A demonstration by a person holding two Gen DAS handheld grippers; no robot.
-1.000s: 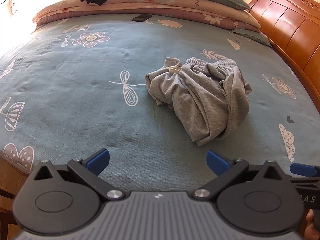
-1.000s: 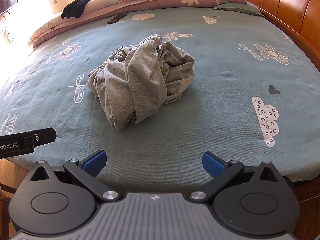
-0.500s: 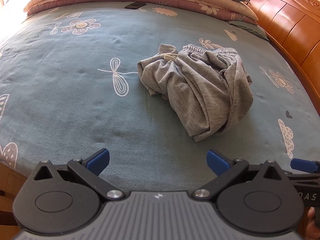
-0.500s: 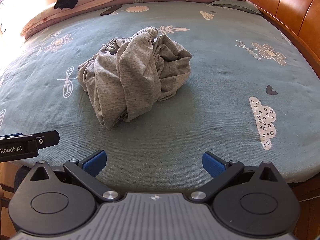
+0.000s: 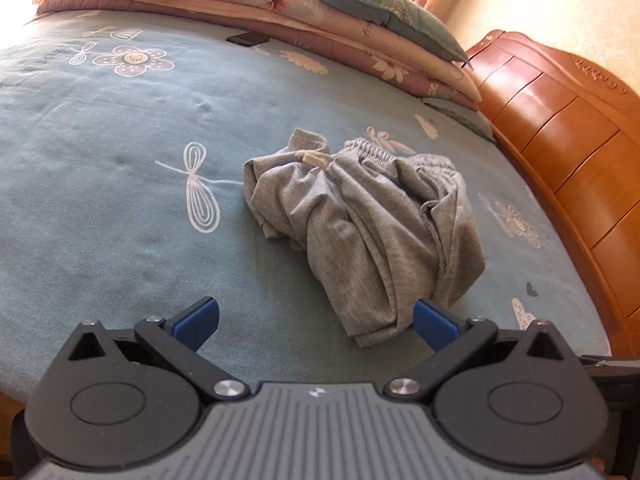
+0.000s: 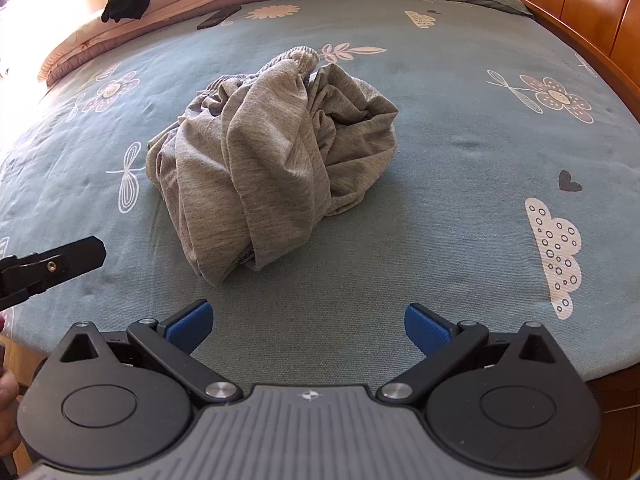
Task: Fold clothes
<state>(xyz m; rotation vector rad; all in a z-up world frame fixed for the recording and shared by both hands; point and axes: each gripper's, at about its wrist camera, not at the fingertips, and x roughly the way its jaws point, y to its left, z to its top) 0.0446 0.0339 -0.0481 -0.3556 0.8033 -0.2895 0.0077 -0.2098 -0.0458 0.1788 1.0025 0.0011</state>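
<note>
My left tongs (image 5: 316,320) have a grey ribbed body with a small white emblem at the middle, flanked by two round black housings, each with a shallow circular disc. Black link arms pivot on silver screws and end in blue pads (image 5: 198,318). My right tongs (image 6: 308,322) are built the same: grey ribbed centre, black round housings, triangular cut-outs, silver screws, blue textured pads (image 6: 424,326). From the right view, a black bar of the left tool carries a small screw.
</note>
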